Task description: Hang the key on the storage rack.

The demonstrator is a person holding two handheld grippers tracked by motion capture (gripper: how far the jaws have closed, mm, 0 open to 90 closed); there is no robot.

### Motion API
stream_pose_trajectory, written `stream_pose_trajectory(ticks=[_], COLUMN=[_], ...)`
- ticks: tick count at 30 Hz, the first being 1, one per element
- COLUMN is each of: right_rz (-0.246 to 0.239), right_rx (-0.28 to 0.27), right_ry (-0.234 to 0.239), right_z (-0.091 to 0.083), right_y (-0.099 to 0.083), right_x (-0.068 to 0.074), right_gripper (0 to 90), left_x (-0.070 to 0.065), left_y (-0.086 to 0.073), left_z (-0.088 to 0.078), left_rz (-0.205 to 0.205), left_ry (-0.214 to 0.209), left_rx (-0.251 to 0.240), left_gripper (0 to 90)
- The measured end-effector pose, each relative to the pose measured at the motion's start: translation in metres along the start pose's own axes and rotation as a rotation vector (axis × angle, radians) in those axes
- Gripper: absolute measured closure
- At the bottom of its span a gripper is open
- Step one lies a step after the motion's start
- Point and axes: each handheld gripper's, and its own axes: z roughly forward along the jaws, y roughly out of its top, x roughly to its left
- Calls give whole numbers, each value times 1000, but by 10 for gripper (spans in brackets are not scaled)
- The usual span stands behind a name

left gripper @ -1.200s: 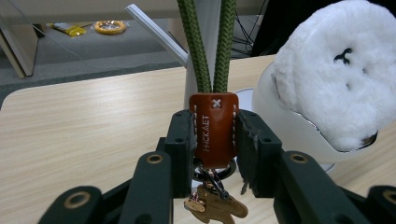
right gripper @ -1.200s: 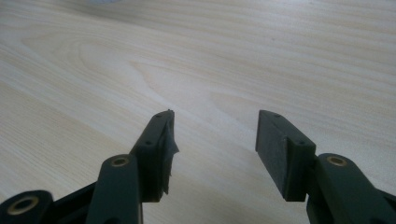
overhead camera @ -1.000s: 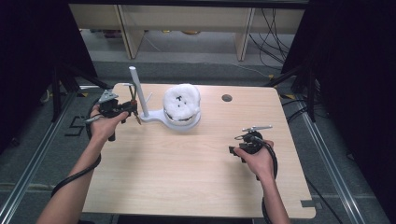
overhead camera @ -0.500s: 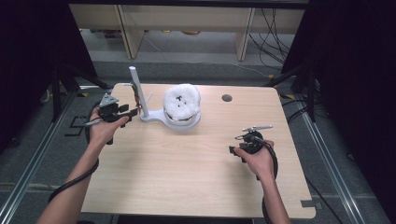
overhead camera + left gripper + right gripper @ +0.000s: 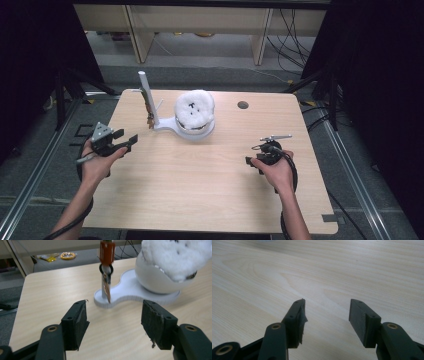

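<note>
1. Clearly, the left gripper was seen near the desk's left edge, its jaws spread and just opened, nothing between them.
2. The keyring was left hung on the white stand's post, toward the far-left corner, beside the fluffy white toy.
3. The right gripper was held spread and empty near the right edge.
4. Risk was judged slight — a careless sweep could knock the post over.
5. Open room was offered by the near half — bare wood.

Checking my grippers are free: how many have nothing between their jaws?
2. The left gripper is open, facing the white stand; the right gripper is open above bare table.
</note>
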Motion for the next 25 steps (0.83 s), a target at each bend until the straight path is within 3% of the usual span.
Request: stream_pose_trajectory(ticks=[4,8,10,11,13,14,17,25], right_rz=[1,-11,28,-5,-3,-29,-27,-6], right_rx=[-1,-3,-4,3,1,-3,10,-12], right_ry=[1,-3,2,1,-6,-2,11,0], right_z=[0,2,3,3,3,4,4,7], right_y=[0,-1,-2,-1,-1,-2,-2,-3], right_x=[0,0,4,1,2,1,0,4], right_gripper=[480,480,479,479,478,478,477,472], left_x=[-2,-7,-11,-12,-15,-15,-17,-23], left_y=[-28,-49,-56,-58,-62,-63,-66,-67], left_z=[-13,-19,-20,-21,-21,-20,-19,-21], left_rz=[-23,-14,-12,-9,1,1,-10,24], left_ry=[24,35,36,34,31,31,36,66], left_rx=[-14,-3,-10,-11,-24,-29,-51,-57], left_gripper=[365,365,365,365,365,365,364,347])
